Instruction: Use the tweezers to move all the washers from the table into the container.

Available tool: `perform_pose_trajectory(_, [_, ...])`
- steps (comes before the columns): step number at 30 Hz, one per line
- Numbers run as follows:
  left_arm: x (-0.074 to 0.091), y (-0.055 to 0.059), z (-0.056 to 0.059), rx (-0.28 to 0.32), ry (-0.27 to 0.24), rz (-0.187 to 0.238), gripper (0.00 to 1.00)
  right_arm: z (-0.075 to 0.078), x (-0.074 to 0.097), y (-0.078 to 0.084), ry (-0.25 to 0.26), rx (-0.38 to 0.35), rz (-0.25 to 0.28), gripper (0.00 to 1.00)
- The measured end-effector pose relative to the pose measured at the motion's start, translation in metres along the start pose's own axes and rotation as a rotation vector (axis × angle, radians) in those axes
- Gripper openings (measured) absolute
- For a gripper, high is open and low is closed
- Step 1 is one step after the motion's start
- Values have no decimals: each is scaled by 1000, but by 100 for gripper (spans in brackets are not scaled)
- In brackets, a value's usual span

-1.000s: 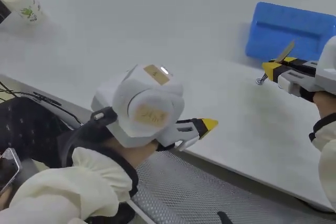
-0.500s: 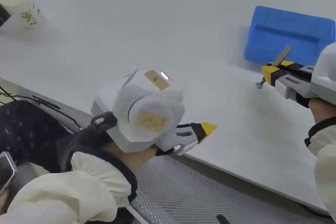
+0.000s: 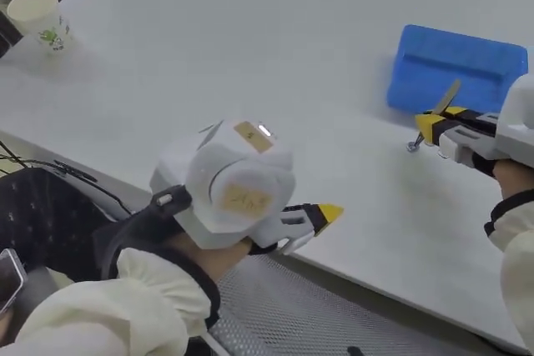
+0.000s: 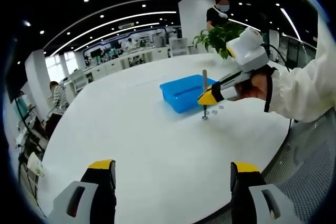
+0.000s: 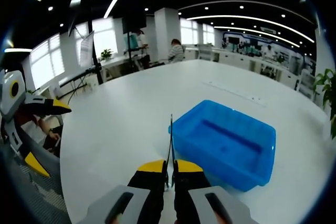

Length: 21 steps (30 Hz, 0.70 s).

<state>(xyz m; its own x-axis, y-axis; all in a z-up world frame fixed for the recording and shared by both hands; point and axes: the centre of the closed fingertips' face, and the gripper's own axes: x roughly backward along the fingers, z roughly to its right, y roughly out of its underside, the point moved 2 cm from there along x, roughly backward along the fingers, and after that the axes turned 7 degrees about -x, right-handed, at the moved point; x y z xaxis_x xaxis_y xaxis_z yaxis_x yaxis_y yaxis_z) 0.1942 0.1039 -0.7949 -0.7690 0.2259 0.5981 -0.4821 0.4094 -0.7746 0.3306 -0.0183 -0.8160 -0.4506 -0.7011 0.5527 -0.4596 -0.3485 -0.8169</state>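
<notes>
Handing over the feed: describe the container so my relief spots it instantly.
On the white table, look right, just beyond the right gripper holding the tweezers. The container is a shallow rectangular bin, bright blue, unlike the white paper cup.

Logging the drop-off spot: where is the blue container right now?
In the head view, the blue container sits on the white table at the picture's right, just beyond the right gripper, whose jaws clamp the tweezers.

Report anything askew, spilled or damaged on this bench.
Nothing stands out. The blue container sits flat, the paper cup stands upright, and the washers lie loose by the tweezers, as the task expects.
</notes>
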Motion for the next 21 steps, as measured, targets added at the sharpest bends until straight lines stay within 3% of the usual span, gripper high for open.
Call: perform_pose_trajectory(21, [2,-3,-2,-4,-11,21,94,-13,28,-30,-5,4,45,2])
